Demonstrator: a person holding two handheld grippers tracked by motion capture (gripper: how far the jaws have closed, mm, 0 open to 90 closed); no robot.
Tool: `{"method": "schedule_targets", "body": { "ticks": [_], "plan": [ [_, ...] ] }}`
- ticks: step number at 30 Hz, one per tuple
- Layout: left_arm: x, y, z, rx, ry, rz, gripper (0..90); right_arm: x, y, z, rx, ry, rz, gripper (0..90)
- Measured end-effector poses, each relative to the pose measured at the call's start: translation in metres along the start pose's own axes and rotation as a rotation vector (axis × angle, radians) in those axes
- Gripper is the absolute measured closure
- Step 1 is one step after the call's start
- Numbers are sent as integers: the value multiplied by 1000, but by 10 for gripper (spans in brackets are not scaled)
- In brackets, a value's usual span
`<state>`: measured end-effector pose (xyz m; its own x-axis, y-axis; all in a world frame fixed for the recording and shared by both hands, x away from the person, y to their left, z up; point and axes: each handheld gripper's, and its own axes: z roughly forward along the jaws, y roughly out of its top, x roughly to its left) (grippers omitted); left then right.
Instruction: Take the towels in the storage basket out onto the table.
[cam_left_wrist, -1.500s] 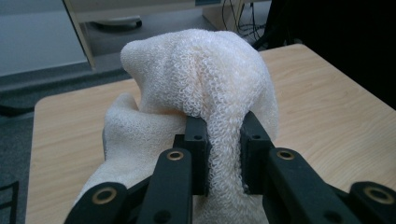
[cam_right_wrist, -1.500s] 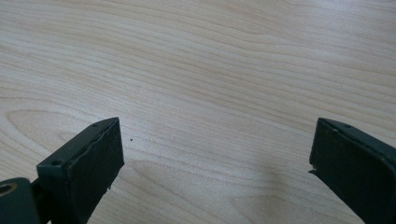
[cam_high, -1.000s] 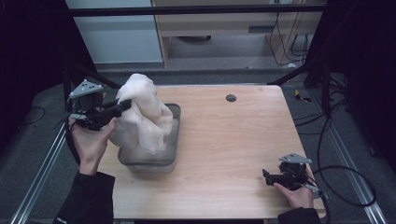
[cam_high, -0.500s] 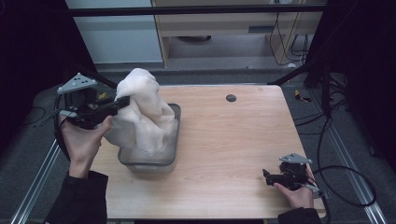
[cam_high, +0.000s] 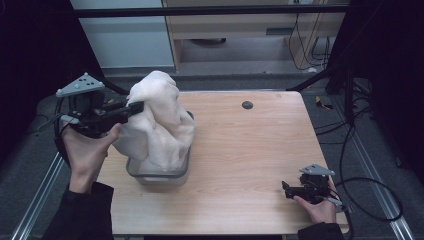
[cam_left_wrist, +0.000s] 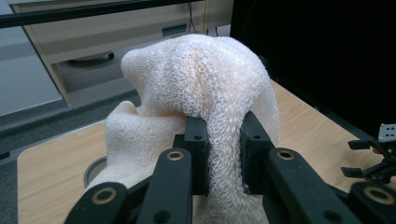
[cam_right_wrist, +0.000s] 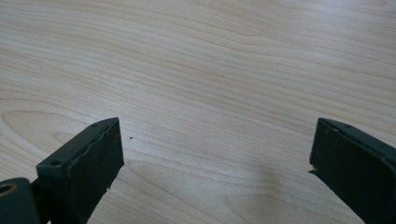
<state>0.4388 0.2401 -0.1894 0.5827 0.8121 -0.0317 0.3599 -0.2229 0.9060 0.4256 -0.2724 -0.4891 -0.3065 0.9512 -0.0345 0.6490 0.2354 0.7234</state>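
Being lifted from the clear plastic tub (cam_high: 159, 175), the cream terry towel (cam_high: 157, 120) is pinched by the left gripper (cam_high: 134, 107); full clearance is judged next, right gripper (cam_high: 286, 188) wide, empty.

A laboratory data-recording station. A light wooden table (cam_high: 260, 150) stands inside a frame of black struts (cam_high: 210, 10), with aluminium rails (cam_high: 35, 200) along the grey floor (cam_high: 260, 60) on both sides. Black cables (cam_high: 370, 200) trail across the floor at right, and more hang at the back near a beige cabinet (cam_high: 235, 25). Dark screens (cam_high: 30, 55) close off both sides.
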Motion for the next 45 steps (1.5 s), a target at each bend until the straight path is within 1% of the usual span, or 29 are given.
{"method": "schedule_targets", "body": {
  "ticks": [6, 10, 19, 26, 32, 33, 34, 37, 40, 43, 45],
  "plan": [
    [-6, 6, -2, -1, -14, 13, 767, -1, 0, 0, 1, -6, -6, 29],
    [-8, 8, -3, -2, -23, 18, 767, -1, 0, -1, -1, -6, 2, 29],
    [-19, 12, 5, 9, -52, 36, 767, -2, 0, -2, 0, -16, -6, 27],
    [-33, 17, 12, 15, -80, 62, 767, -4, 0, -3, 0, -25, -7, 26],
    [-46, 19, 26, 29, -102, 81, 767, -6, 0, -4, 7, -41, -12, 27],
    [-47, 19, 28, 33, -106, 91, 767, -6, 0, -4, 5, -43, -8, 28],
    [-49, 19, 30, 35, -111, 90, 766, -7, 0, -4, 4, -43, -12, 30],
    [-56, 20, 38, 44, -122, 97, 766, -10, -2, -4, 4, -44, 7, 33],
    [-62, 19, 45, 56, -134, 108, 766, -12, -2, -5, -4, -43, 15, 35],
    [-68, 17, 54, 71, -149, 121, 766, -13, -3, -4, -4, -45, 9, 34],
    [-72, 16, 61, 81, -157, 124, 767, -13, -3, -4, -2, -46, 14, 34]
  ]
}}
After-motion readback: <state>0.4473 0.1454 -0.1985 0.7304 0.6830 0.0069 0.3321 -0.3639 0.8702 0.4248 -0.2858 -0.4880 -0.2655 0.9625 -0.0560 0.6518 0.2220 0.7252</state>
